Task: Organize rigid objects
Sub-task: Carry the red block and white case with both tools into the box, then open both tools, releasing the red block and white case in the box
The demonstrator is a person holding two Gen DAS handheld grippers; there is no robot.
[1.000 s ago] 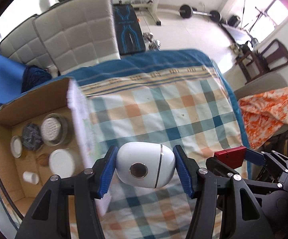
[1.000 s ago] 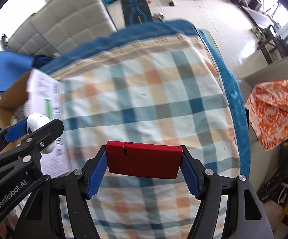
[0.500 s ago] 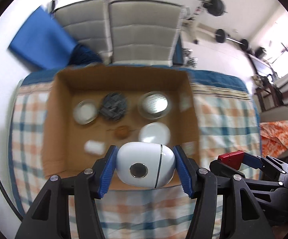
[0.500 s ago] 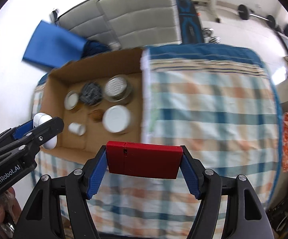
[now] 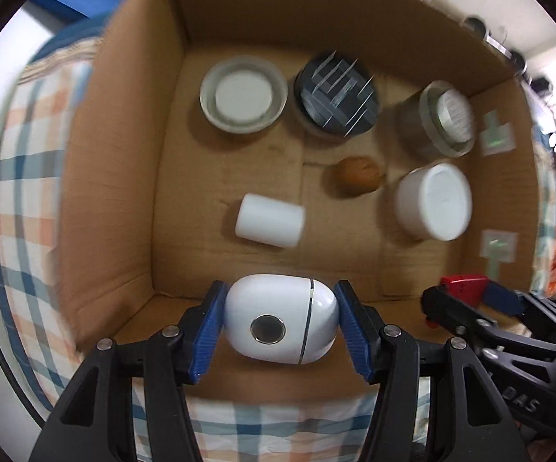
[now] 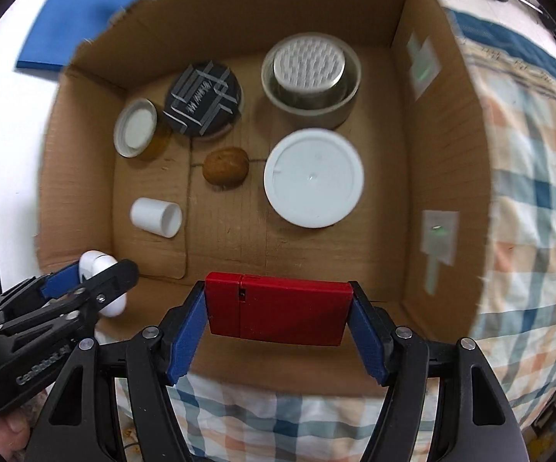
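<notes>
My left gripper (image 5: 280, 327) is shut on a white rounded case (image 5: 280, 317) with a round dark button, held over the near wall of an open cardboard box (image 5: 124, 177). My right gripper (image 6: 278, 317) is shut on a flat red case (image 6: 278, 310), held over the same near wall of the box (image 6: 443, 154), to the right of the left gripper (image 6: 85, 288). The right gripper and its red case (image 5: 464, 287) also show at the right in the left wrist view.
Inside the box lie a white lid (image 6: 314, 178), a jar with a studded top (image 6: 308, 73), a dark patterned round tin (image 6: 201, 100), a small white-capped jar (image 6: 135, 127), a brown nut (image 6: 226, 169) and a white cup on its side (image 6: 156, 216). The box sits on a checked cloth (image 6: 532, 177).
Both grippers have swung left from the checked cloth and moved down close over the box, still holding their cases. The box now fills both views.
</notes>
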